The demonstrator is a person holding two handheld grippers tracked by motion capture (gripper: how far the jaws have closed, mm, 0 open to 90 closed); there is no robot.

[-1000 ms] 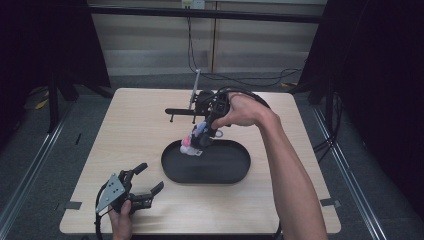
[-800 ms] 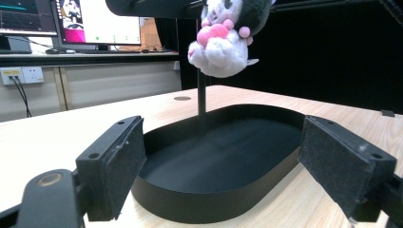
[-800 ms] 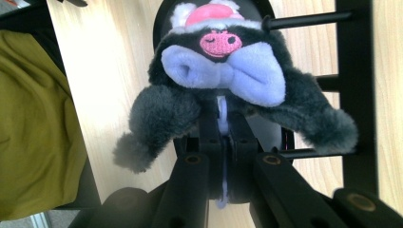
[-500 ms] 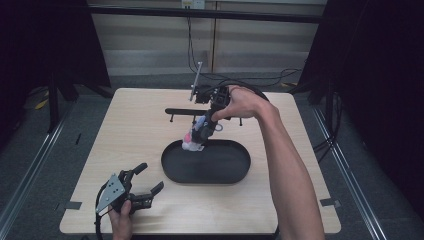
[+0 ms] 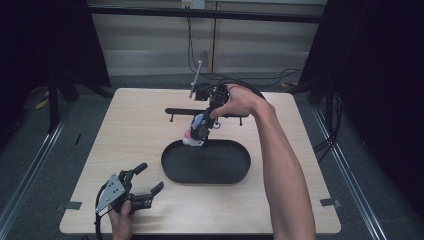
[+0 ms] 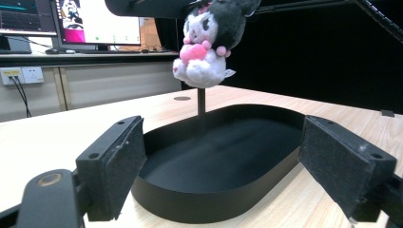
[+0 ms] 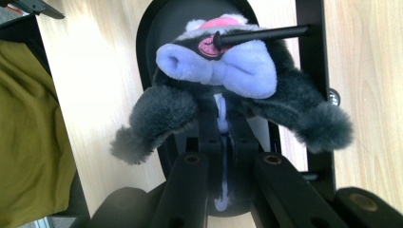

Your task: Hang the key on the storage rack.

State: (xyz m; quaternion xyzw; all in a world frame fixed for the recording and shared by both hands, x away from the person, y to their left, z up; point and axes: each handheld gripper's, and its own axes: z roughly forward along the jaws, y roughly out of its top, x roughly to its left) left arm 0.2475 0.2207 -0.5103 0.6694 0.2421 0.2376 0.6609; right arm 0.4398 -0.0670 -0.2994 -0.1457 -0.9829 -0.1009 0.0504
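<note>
Two grippers: one in each hand, at a pale wooden table (image 5: 125,130).
Right gripper (image 5: 199,134): jaws pinched tight on a small plush toy with dark grey fur, white face and pink heart (image 5: 192,134), gripper pointing down.
Plush toy position: hanging in the air above the far left rim of a black oval plastic tray (image 5: 235,170), just in front of a black metal rack with a horizontal bar (image 5: 180,110).
Left gripper (image 5: 150,180): jaws spread wide, nothing between them, resting near the table's near left corner, well apart from the tray.
Left gripper view: toy (image 6: 209,42) hangs above the tray (image 6: 190,209).
Right gripper view: toy (image 7: 228,90) held by its strap between the closed jaws.
</note>
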